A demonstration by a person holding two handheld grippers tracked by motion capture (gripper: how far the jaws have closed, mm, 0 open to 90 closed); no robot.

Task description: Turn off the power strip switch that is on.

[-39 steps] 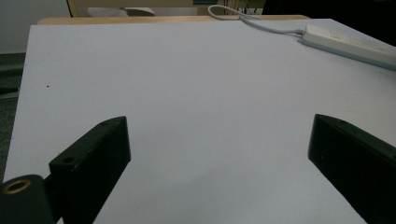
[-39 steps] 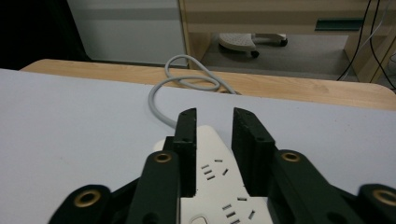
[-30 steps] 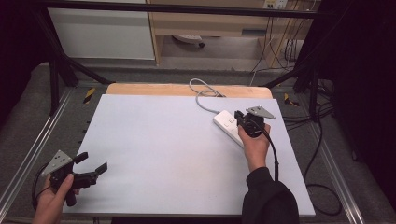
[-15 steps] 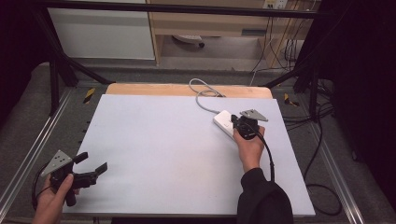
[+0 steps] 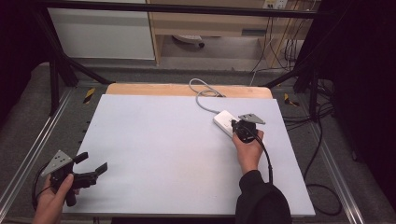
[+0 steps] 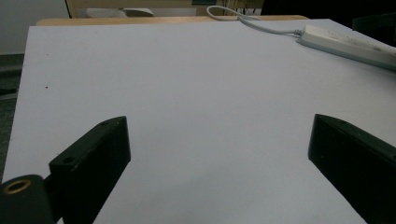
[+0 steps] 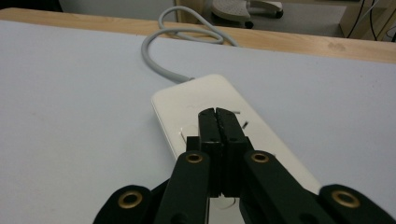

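The left gripper (image 5: 91, 169) hangs at the near left corner of the pale grey table top (image 5: 159, 149), jaws spread wide with nothing between them. Farther in, at the right, the right gripper (image 7: 218, 116) has its jaws pressed flat together, tips over the white power strip (image 7: 224, 126), holding nothing. No writing is readable on it. Its grey cord (image 5: 201, 94) loops over the wooden edge (image 5: 154, 89) behind. Beyond lie grey floor, black frame legs and cabinets.

Two black hand-held grippers at the white power strip (image 5: 227, 122)

Right gripper (image 7: 218, 116): brass-ringed pivots, grey triangular plate, black cable, dark sleeve behind; left gripper (image 5: 95, 169), well apart from the strip, bears the same grey plate
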